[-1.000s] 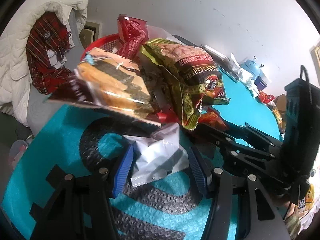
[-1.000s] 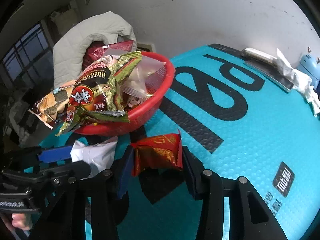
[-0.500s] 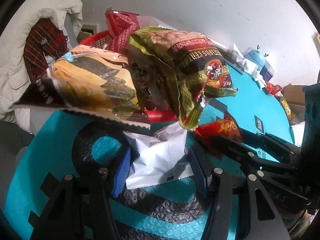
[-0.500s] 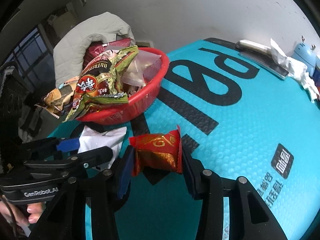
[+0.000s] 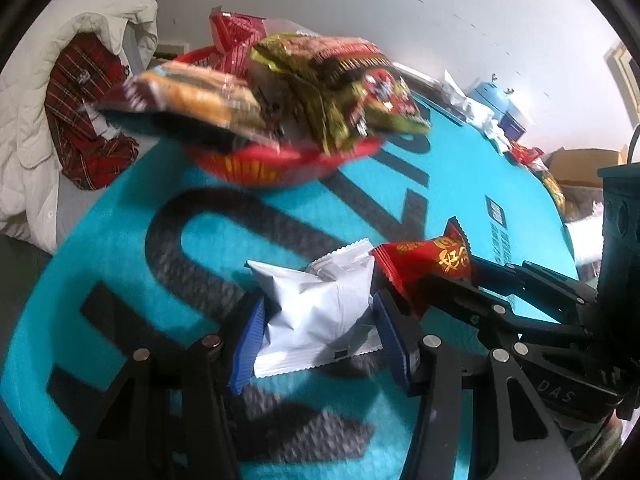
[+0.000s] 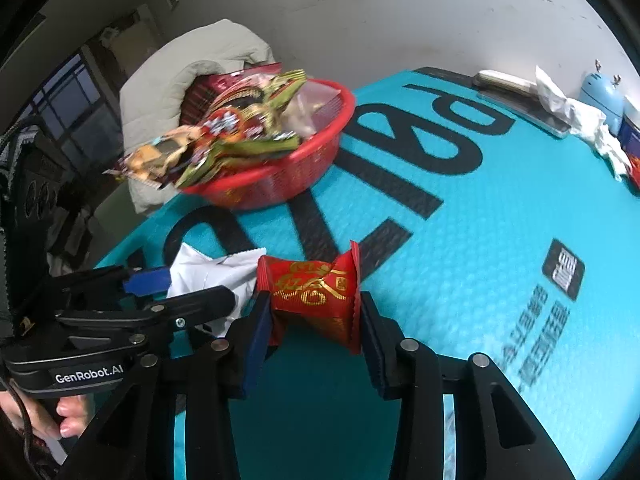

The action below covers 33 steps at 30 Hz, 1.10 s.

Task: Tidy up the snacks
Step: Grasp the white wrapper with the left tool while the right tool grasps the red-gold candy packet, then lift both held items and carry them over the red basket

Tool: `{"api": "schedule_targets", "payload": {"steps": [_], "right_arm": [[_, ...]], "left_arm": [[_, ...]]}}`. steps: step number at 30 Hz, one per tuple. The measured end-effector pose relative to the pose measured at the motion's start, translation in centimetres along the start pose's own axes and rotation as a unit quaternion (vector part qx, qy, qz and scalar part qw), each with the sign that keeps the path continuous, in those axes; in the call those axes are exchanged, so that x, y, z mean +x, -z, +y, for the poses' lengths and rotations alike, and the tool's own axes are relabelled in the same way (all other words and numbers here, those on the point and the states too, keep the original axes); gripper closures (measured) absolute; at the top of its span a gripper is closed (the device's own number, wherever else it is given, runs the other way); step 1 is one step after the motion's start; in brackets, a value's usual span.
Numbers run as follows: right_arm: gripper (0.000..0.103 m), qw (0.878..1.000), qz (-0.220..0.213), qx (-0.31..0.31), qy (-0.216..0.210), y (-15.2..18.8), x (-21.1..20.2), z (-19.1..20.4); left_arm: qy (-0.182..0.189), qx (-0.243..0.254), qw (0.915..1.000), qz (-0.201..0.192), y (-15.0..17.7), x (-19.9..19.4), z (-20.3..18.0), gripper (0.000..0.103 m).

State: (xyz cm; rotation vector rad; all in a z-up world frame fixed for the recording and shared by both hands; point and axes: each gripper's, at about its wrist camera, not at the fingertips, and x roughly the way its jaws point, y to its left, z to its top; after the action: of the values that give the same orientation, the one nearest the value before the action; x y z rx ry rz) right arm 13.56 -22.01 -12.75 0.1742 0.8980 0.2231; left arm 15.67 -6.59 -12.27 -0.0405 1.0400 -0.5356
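Observation:
My left gripper (image 5: 318,334) is shut on a white snack packet (image 5: 316,308), held above the teal table. My right gripper (image 6: 314,334) is shut on a small red packet with gold print (image 6: 312,294); the red packet also shows in the left wrist view (image 5: 426,264), just right of the white one. The white packet shows in the right wrist view (image 6: 212,270) to the left. A red basket (image 6: 280,176) heaped with snack bags stands farther back on the table; in the left wrist view it (image 5: 260,164) is beyond both packets.
The teal table (image 6: 500,220) bears big black letters. A white padded coat (image 5: 48,100) with a red plaid scarf hangs behind the basket. A tray, crumpled paper (image 6: 576,120) and a blue object (image 6: 604,96) stand at the far right edge. More snacks (image 5: 528,156) lie far right.
Both grippers have drawn back and up from the basket, each keeping its packet. The basket now looks farther away and the two packets sit side by side.

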Motion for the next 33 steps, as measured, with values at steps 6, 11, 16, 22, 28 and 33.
{"api": "schedule_targets", "payload": {"steps": [6, 11, 16, 22, 28, 33], "right_arm": [[0.062, 1.0, 0.003, 0.0, 0.003, 2.3, -1.9, 0.9], [0.062, 1.0, 0.011, 0.005, 0.007, 4.4, -3.3, 1.2], [0.062, 1.0, 0.02, 0.003, 0.004, 6.0, -4.4, 1.3], [0.061, 0.999, 0.036, -0.017, 0.007, 7.4, -5.5, 1.8], [0.059, 0.999, 0.038, -0.018, -0.004, 7.7, -5.4, 2.0], [0.056, 0.999, 0.047, -0.017, -0.005, 7.8, -4.7, 2.1]], "left_arm": [[0.007, 0.0, 0.9999, 0.008, 2.4, -1.5, -0.5, 0.05], [0.006, 0.012, 0.9997, 0.019, 4.6, -2.5, -1.4, 0.05], [0.011, 0.019, 0.9993, 0.029, 6.1, -3.5, -2.2, 0.05], [0.008, 0.032, 0.9988, 0.036, 6.6, -3.4, -2.9, 0.05], [-0.009, 0.042, 0.998, 0.046, 5.9, -2.8, -3.5, 0.047], [-0.022, 0.054, 0.9971, 0.049, 5.8, -2.4, -4.0, 0.041]]}}
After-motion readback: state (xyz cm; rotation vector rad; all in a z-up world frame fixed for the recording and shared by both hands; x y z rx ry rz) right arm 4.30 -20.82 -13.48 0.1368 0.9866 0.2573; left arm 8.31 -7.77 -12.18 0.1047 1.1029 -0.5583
